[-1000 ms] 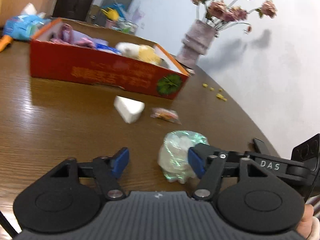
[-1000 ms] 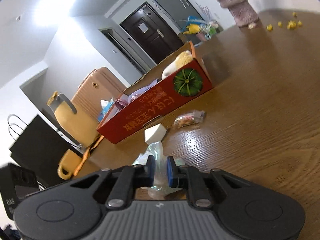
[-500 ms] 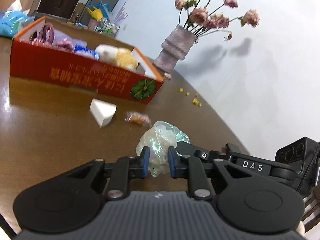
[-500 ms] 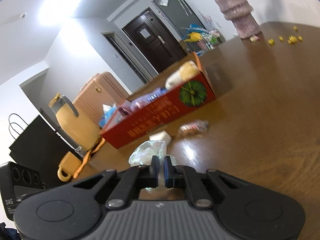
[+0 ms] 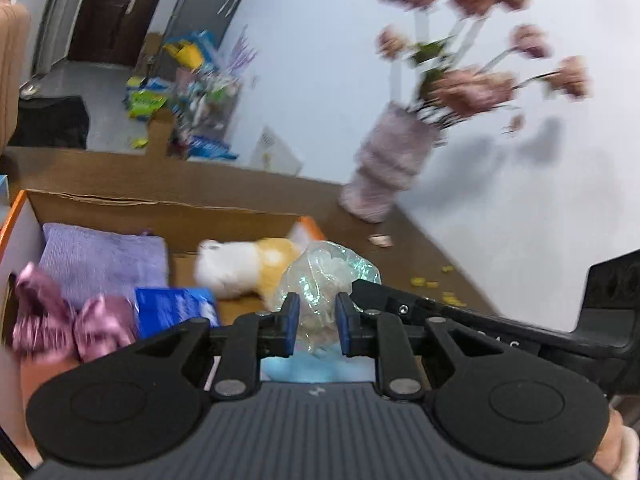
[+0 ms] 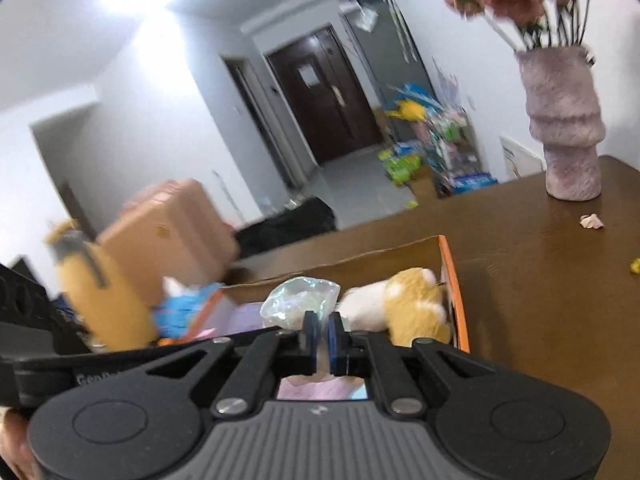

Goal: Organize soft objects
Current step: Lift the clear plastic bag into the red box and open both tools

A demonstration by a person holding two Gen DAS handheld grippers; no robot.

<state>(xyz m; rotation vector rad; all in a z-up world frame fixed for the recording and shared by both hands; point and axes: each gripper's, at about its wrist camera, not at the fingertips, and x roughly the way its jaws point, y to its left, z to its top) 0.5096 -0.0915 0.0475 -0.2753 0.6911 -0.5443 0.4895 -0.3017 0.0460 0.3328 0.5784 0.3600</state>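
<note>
1. As the left wrist view is taken first, the left gripper (image 5: 317, 323) is seen clamped on a crinkled iridescent plastic bundle (image 5: 326, 280), which is held above the open cardboard box (image 5: 160, 216). The bundle bulges past the blue pads, so it is judged light, soft and easily crushed; its film looks slippery, and hold is best taken across its bunched middle rather than on a loose edge.
2. In the same view, the box contents are laid out: a purple cloth (image 5: 104, 256), a pink satin bow (image 5: 68, 320), a blue packet (image 5: 172, 308) and a white-and-yellow plush toy (image 5: 248, 266). The right gripper's arm is seen reaching in from the right to the bundle.
3. In the right wrist view, the right gripper (image 6: 319, 336) is shown nearly together, pinched on a thin fold of the same bundle (image 6: 300, 304), over the box near the plush toy (image 6: 404, 304).
4. Only the right view shows the box's orange end wall (image 6: 454, 280), the open counter (image 6: 540, 280) beside it and the whole vase (image 6: 564, 128); only the left view shows the bow and cloth plainly.
</note>
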